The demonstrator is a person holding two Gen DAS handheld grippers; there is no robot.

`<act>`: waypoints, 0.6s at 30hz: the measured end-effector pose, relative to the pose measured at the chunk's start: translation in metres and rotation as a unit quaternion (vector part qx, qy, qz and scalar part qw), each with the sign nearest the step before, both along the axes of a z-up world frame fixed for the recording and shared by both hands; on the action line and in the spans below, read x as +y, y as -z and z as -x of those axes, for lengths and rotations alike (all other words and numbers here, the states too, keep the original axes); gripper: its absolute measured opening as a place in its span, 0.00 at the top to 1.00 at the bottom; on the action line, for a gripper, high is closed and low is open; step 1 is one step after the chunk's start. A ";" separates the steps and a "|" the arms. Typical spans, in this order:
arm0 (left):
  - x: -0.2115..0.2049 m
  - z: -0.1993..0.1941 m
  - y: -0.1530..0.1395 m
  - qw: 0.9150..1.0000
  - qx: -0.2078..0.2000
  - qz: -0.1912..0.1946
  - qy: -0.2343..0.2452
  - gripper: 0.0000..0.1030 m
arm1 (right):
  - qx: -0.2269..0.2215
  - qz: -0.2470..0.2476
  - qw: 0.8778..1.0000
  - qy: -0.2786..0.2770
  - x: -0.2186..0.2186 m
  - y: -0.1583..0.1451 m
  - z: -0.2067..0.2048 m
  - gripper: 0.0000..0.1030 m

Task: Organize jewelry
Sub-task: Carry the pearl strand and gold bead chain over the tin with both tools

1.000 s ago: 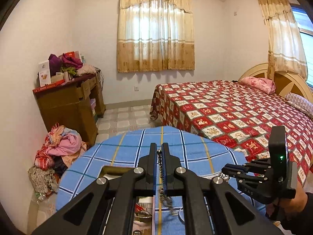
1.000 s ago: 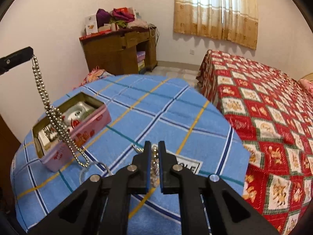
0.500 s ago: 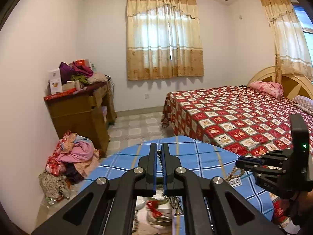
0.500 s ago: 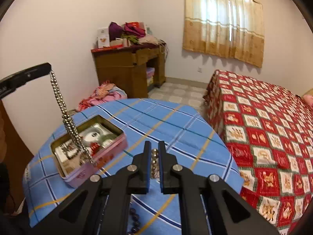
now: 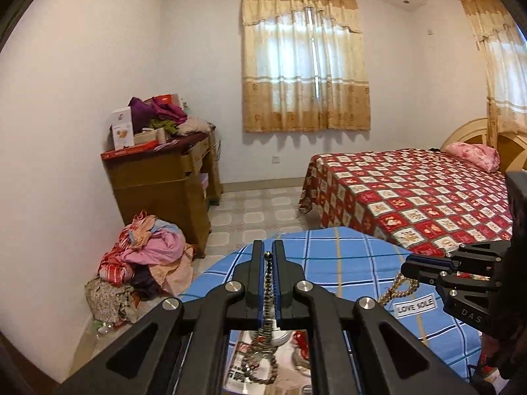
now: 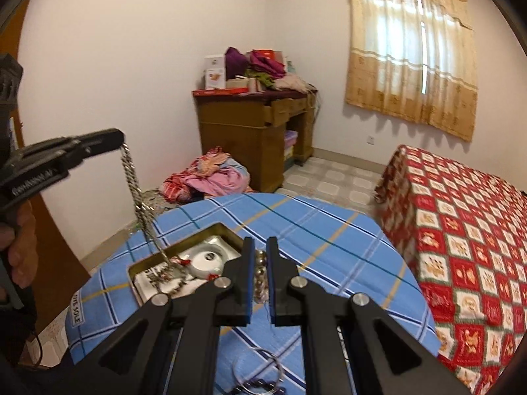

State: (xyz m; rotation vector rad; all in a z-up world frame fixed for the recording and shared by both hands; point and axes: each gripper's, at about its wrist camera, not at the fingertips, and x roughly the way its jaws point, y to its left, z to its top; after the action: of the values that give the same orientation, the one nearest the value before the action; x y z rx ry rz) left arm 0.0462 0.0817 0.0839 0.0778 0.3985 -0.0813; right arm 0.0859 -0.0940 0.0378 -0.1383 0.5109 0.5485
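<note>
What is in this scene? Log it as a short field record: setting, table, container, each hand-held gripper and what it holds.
setting: bedroom with a bed and a wooden desk
table: round table, blue plaid cloth
container: open tin, partly filled
left hand-held gripper: shut on a silver bead chain, whose lower end hangs into the tin
right hand-held gripper: shut on a gold bead strand, lifted above the cloth
loose items: metal ring and dark beads on the cloth, near edge
</note>
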 end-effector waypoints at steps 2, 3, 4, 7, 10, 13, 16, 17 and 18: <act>0.005 -0.003 0.006 1.000 0.005 0.000 -0.007 0.97 | 0.000 0.001 1.000 -0.009 0.010 0.000 -0.001 0.91; 0.007 -0.005 0.009 1.000 0.009 0.001 -0.009 0.97 | 0.000 0.001 1.000 -0.014 0.016 0.001 -0.001 0.91; 0.008 -0.006 0.011 1.000 0.011 0.002 -0.010 0.97 | 0.001 0.001 1.000 -0.018 0.020 0.001 -0.002 0.91; 0.014 -0.009 0.020 1.000 0.020 0.005 -0.016 0.97 | 0.005 0.001 1.000 -0.030 0.033 0.005 -0.002 0.91; 0.019 -0.012 0.031 0.999 0.030 0.005 -0.023 0.97 | 0.009 0.005 0.999 -0.039 0.044 0.011 -0.002 0.91; 0.024 -0.016 0.041 0.999 0.042 0.007 -0.028 0.97 | 0.013 0.009 0.999 -0.045 0.053 0.018 -0.003 0.91; 0.026 -0.020 0.055 0.998 0.056 0.012 -0.033 0.97 | 0.018 0.015 0.999 -0.048 0.062 0.029 -0.007 0.91; 0.027 -0.021 0.058 0.997 0.060 0.012 -0.035 0.97 | 0.019 0.017 0.998 -0.048 0.064 0.031 -0.007 0.91; 0.028 -0.022 0.062 0.997 0.064 0.010 -0.038 0.97 | 0.022 0.021 0.998 -0.049 0.067 0.036 -0.008 0.91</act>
State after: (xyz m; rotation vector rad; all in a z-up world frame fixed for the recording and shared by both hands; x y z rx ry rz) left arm 0.0678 0.1092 0.0219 0.0384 0.5274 -0.0148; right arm 0.0943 -0.0267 0.0022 -0.1923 0.5599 0.6381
